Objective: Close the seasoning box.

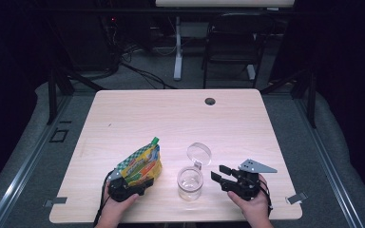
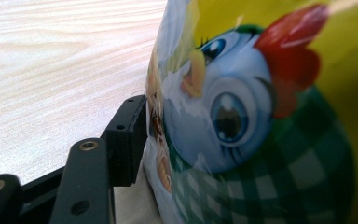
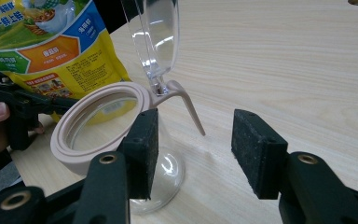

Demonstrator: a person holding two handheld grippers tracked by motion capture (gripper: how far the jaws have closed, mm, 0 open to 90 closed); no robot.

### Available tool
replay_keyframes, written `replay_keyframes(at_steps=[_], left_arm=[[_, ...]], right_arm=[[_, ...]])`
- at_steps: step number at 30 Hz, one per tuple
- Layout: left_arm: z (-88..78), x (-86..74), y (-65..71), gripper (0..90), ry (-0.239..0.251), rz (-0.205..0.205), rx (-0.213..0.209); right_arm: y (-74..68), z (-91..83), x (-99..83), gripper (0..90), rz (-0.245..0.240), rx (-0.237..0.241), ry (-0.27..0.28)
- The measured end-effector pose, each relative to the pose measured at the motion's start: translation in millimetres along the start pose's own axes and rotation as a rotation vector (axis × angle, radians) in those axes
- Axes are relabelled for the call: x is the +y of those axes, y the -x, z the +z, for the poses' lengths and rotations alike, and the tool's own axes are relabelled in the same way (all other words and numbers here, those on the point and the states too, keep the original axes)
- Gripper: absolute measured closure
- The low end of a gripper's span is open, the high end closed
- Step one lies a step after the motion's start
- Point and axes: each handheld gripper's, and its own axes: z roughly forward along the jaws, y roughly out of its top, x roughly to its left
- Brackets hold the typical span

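A yellow and green snack bag (image 1: 141, 165) stands tilted near the table's front left, and my left gripper (image 1: 131, 186) is shut on its lower end. In the left gripper view one black pad (image 2: 127, 136) presses the bag (image 2: 261, 116); the other pad is hidden behind it. A clear jar (image 1: 190, 183) with a pink rim (image 3: 98, 122) stands to the bag's right, its hinged clear lid (image 1: 199, 153) flipped open. My right gripper (image 3: 198, 149) is open just right of the jar, with nothing between its pads. Its left pad (image 3: 142, 149) lies close in front of the jar's glass wall.
The light wooden table (image 1: 171, 118) has a round cable hole (image 1: 210, 101) at its far edge. Metal clips (image 1: 295, 198) sit at the front corners. A dark chair (image 1: 233, 42) and a white desk leg (image 1: 177, 52) stand beyond the table.
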Motion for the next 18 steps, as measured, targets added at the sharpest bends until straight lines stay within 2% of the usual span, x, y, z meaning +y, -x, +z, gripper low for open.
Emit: replay_keyframes(at_steps=[1, 4, 5, 7, 8, 18], left_arm=[[0.2, 0.0, 0.5, 43.4, -0.001, 0.001, 0.010], [1.2, 0.6, 0.2, 42.0, -0.016, 0.003, -0.003], [1.7, 0.7, 0.6, 41.9, -0.019, 0.003, 0.008], [1.5, 1.4, -0.1, 41.7, -0.034, -0.004, -0.008], [2.2, 1.1, 0.6, 41.7, -0.027, -0.006, 0.004], [2.4, 1.9, 0.7, 47.8, -0.029, 0.012, 0.007]], right_arm=[[0.1, 0.0, 0.0, 51.2, 0.001, 0.000, 0.000], [-0.1, 0.0, -0.1, 51.2, 0.001, -0.002, -0.001], [-0.1, 0.0, -0.1, 51.2, 0.000, -0.002, -0.003], [-0.1, 0.2, -0.1, 51.1, 0.000, -0.001, -0.004], [-0.1, 0.2, -0.2, 51.1, 0.001, -0.001, -0.003], [-0.5, 1.2, -0.5, 51.1, 0.001, 0.003, -0.002]])
